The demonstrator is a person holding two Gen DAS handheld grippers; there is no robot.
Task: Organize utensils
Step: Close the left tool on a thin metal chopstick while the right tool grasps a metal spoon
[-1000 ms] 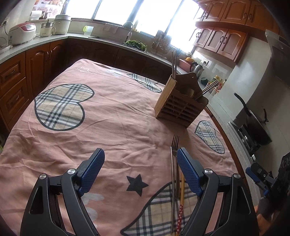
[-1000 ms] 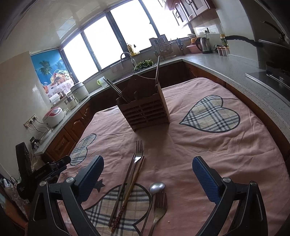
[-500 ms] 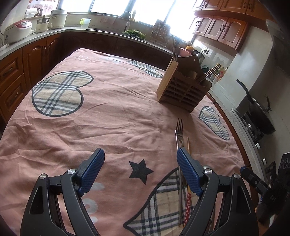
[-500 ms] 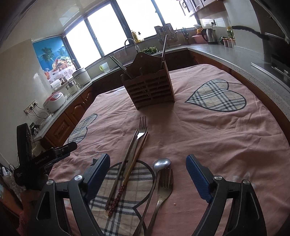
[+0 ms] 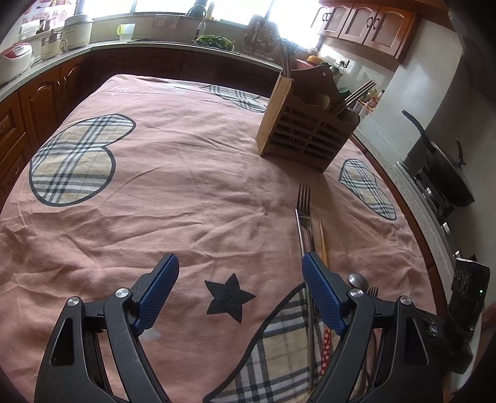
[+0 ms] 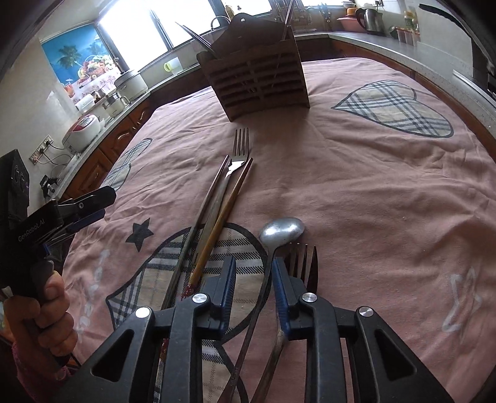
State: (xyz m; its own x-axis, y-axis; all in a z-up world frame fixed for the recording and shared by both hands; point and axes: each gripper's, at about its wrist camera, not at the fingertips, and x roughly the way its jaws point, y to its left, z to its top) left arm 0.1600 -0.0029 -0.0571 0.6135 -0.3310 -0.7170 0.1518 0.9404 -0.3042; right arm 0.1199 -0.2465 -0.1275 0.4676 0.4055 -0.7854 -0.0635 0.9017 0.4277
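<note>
Left gripper [image 5: 237,277]: glossy black linkage arms, triangular cut-outs, silver round screws at pivots, blue textured pads [image 5: 322,300]. Right gripper [image 6: 252,277]: same build. Left unit's black housing carries white "GenRobot.AI" lettering. Hand [image 6: 51,313] on its handle: bare skin, pink patterned sleeve cuff at wrist.

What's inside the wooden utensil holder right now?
The wooden utensil holder has metal chopsticks sticking out of one end and thin metal handles at the other. Its slatted walls hide anything lower.
</note>
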